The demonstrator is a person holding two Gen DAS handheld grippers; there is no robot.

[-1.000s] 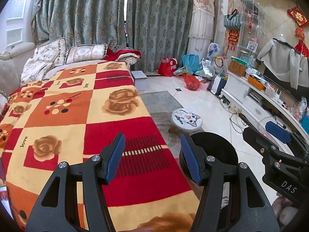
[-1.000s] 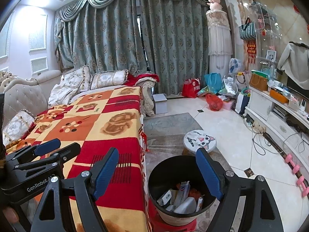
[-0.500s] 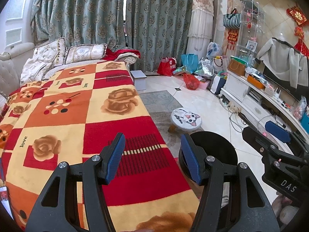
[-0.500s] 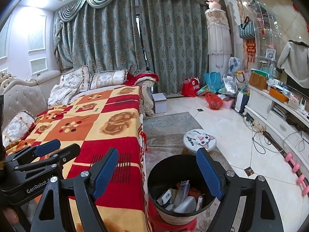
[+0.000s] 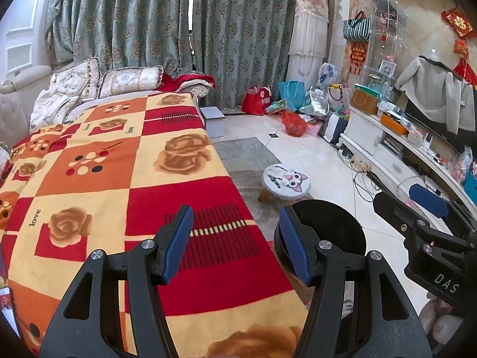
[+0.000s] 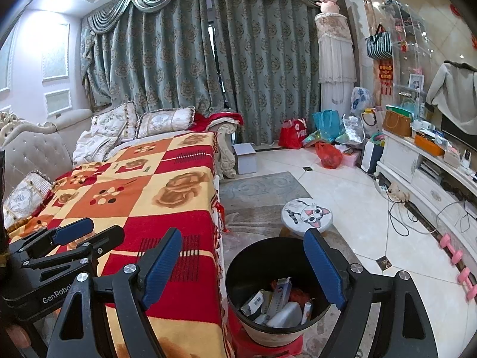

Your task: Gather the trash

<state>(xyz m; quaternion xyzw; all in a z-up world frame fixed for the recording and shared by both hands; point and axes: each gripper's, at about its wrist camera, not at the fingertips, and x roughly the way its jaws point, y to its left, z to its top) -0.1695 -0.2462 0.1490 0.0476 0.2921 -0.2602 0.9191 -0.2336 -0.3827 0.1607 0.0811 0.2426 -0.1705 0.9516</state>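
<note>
A black trash bin (image 6: 253, 268) stands on the floor beside the sofa, with white boxes, a white bottle and red wrappers (image 6: 280, 301) lying inside it. My right gripper (image 6: 243, 268) hovers above the bin, open, with nothing between its blue pads. In the left wrist view the bin (image 5: 334, 232) shows behind the right finger. My left gripper (image 5: 235, 244) stands open and empty over the sofa's front edge, above the red, orange and yellow patterned blanket (image 5: 104, 179). Each gripper appears at the edge of the other's view.
A small round stool with a cat face (image 6: 307, 213) stands just beyond the bin on a grey rug (image 6: 262, 188). Bags (image 6: 325, 137) crowd the floor by the curtains. A white TV cabinet (image 6: 423, 176) with cables runs along the right. Pink dumbbells (image 6: 459, 265) lie on the tiles.
</note>
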